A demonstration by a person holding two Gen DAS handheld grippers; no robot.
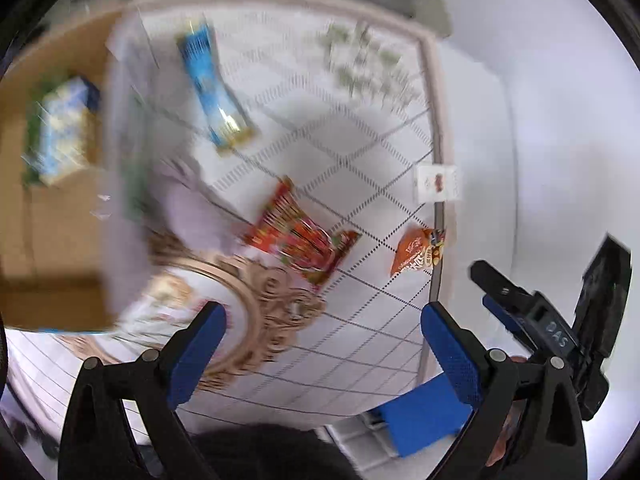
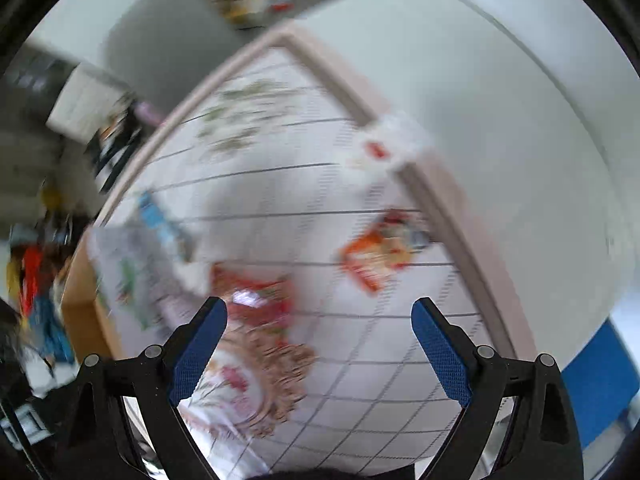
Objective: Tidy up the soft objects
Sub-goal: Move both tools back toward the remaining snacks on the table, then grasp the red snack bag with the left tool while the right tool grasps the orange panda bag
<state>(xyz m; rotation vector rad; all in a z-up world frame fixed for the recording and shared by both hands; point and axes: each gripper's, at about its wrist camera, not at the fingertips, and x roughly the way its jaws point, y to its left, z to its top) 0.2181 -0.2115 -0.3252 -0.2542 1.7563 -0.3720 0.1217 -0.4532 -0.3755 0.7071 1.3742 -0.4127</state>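
Note:
Both views are motion-blurred and look down on a table under a white grid-patterned cloth (image 1: 344, 152). On it lie a red snack bag (image 1: 300, 236), an orange snack bag (image 1: 416, 256), a long blue packet (image 1: 212, 88) and a small white packet (image 1: 436, 183) at the edge. My left gripper (image 1: 322, 344) is open and empty above the table's near side. My right gripper (image 2: 319, 344) is open and empty, with the red bag (image 2: 256, 300) and orange bag (image 2: 376, 256) ahead of it. The right gripper also shows at the left wrist view's right edge (image 1: 540, 312).
A cardboard box (image 1: 52, 184) holding a blue-and-white package (image 1: 64, 128) stands at the left of the table. A round plate with an ornate tan rim (image 1: 256, 312) lies under the left gripper. A blue object (image 1: 424, 416) sits below the table edge. White floor lies to the right.

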